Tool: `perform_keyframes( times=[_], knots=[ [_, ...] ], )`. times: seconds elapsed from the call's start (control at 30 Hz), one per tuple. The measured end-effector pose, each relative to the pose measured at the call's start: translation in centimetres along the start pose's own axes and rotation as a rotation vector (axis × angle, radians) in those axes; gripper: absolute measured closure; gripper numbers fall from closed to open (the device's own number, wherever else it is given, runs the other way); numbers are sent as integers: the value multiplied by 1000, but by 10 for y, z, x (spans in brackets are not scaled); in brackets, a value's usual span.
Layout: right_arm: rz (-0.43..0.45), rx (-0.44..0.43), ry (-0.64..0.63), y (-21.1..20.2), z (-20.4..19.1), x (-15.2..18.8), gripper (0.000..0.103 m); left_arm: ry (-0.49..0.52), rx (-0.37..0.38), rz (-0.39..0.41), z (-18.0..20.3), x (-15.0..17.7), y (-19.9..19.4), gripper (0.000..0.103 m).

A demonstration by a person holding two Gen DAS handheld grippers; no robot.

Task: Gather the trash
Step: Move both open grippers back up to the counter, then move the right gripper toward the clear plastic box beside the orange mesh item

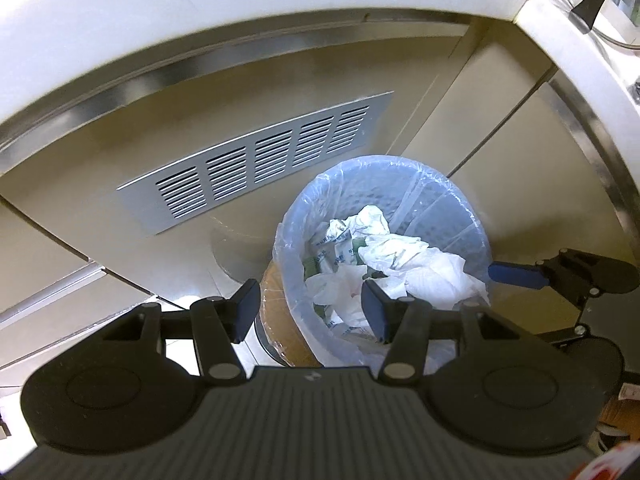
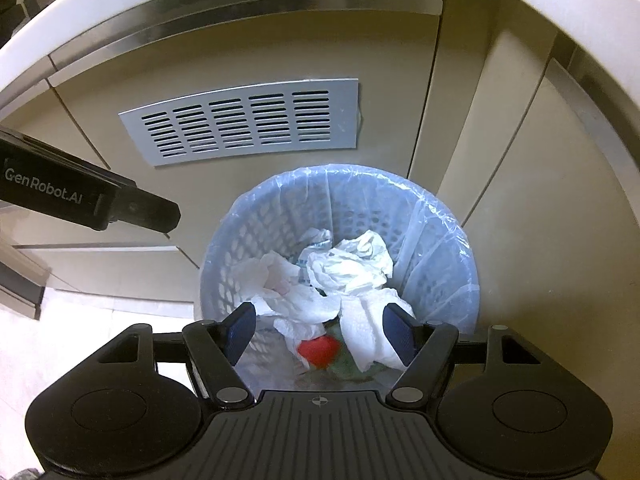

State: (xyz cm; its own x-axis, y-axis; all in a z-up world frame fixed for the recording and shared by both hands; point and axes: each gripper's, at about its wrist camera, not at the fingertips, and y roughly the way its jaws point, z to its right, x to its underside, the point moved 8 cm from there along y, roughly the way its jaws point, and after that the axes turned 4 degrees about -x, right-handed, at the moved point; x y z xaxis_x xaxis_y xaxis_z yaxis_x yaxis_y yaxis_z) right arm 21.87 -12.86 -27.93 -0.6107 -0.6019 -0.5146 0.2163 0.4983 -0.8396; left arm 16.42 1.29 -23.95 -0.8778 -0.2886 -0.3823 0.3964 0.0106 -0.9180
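— Trash sits where it belongs: crumpled white tissues (image 2: 344, 272) heaped in the lined basket (image 2: 280, 216), with something red (image 2: 319, 352) showing near the bottom at 6 o'clock of the pile. No way to tell what the red thing is.

— So which step are you on?

— I judge it the drop. My right gripper (image 2: 320, 330) hangs over the basket's near rim, jaws standing wide with nothing pinched between the pads; the white paper under them lies down in the bin, not in my grip.

— And your other hand?

— My left gripper (image 1: 310, 312) hovers at about 7 o'clock of the basket, jaws about half open and empty, one pad over the tissues and one outside the rim. From there my right gripper shows at 3 o'clock of the bin.

— What does the next move call for?

— Probably lifting both clear and looking for more litter, if any is left; none shows outside the basket from here. Keep the pads off the thin plastic liner (image 1: 440, 200) on the way out, or it may snag.

— Anything readable?

— "GenRobot.AI" in white on the black body of my left gripper, at 9 o'clock in the right wrist view. A printed wrapper (image 1: 334, 250) among the tissues carries small text, too blurred to read. Behind the bin, at 12 o'clock, a slotted vent plate (image 2: 248, 120) on the cabinet bears no writing.
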Motion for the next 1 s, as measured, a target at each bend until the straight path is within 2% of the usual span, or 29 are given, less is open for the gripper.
perform_keyframes(
  times=[0.37,0.73,1.0],
  knots=[
    [80,36,23,-47,-16,-22,33,54,31,110,6,-12,-51,52],
    [293,111,47,-133,-19,-72,33,86,81,279,16,-44,-118,52],
    [426,222,157,-189,7,-98,33,128,136,392,36,-91,-149,51]
  ],
)
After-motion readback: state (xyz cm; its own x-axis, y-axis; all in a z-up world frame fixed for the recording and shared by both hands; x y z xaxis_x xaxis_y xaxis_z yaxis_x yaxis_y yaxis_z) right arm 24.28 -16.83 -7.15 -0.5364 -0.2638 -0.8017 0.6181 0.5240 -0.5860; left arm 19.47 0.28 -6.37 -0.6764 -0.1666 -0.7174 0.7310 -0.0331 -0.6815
